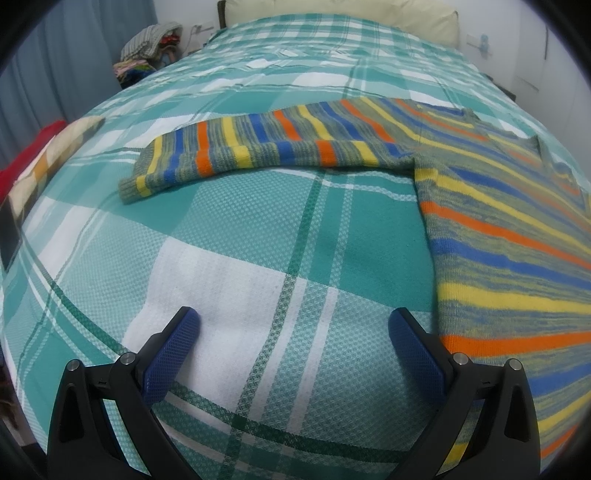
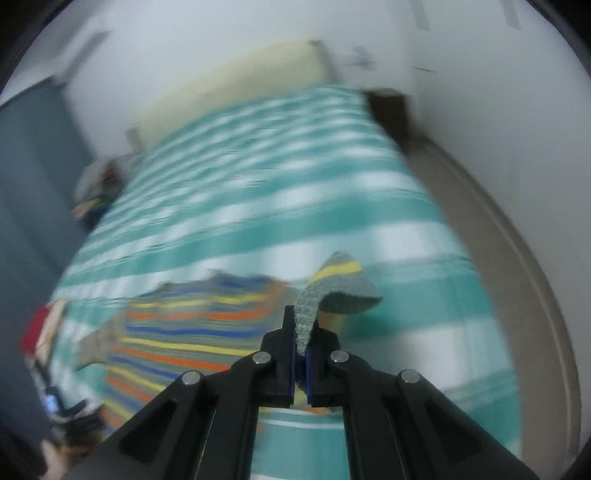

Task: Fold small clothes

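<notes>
Left wrist view: left gripper [image 1: 293, 325] has its fingers [image 1: 173, 354] spread wide, nothing between them, hovering over a white square of the checked green bedspread [image 1: 258, 236]. Striped sweater [image 1: 509, 236] lies flat on the bed just right of the right-hand finger, apart from it as far as I can tell. One sleeve [image 1: 258, 151] stretches out flat to the left across the bedspread, cuff at the far left end. Cream headboard [image 1: 340, 14] at the far end of the bed, pile of clothes [image 1: 151, 48] beside the bed at upper left, blue curtain [image 1: 74, 74] behind it. Right wrist view: heavily motion-blurred. Right gripper [image 2: 303, 332] fingers clenched on the grey ribbed cuff [image 2: 308, 314] of the other sleeve; cuff end with a yellow stripe flops over to the right above the fingertips, lifted clear of the bedspread [image 2: 258, 166]. Sweater body [image 2: 192, 325] lies on the bed to the left of the fingers. Beige floor [image 2: 517, 277] runs along the bed's right side.
</notes>
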